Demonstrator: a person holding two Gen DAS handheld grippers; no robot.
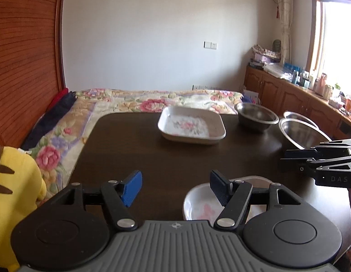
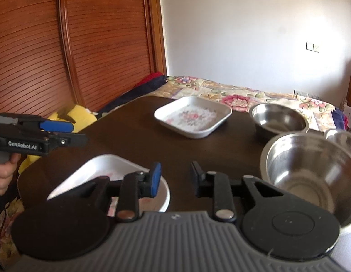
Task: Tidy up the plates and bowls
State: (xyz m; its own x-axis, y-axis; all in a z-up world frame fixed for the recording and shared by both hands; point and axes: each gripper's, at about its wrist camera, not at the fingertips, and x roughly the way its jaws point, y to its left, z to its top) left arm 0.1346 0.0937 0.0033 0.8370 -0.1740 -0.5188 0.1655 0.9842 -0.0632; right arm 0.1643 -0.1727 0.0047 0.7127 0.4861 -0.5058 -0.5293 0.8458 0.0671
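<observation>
Two white square plates with flower prints lie on the dark table (image 1: pixel 134 145): one far (image 1: pixel 191 127) (image 2: pixel 193 117), one near (image 1: pixel 198 204) (image 2: pixel 102 170). Three steel bowls stand to the right: a small one (image 1: pixel 257 113) (image 2: pixel 279 117), a large one (image 1: pixel 302 133) (image 2: pixel 309 165), and a third (image 2: pixel 341 136) behind it. My left gripper (image 1: pixel 175 188) is open, its right finger above the near plate's rim. My right gripper (image 2: pixel 175 179) is open and holds nothing, hovering between the near plate and the large bowl. Each gripper shows side-on in the other's view: the left (image 2: pixel 50 131), the right (image 1: pixel 311 161).
A bed with a floral quilt (image 1: pixel 121 102) runs behind and left of the table. A yellow plush toy (image 1: pixel 9 181) sits at the table's near left corner. Wooden cabinets (image 1: pixel 288 90) with clutter line the right wall. A hand (image 2: pixel 3 176) holds the left gripper.
</observation>
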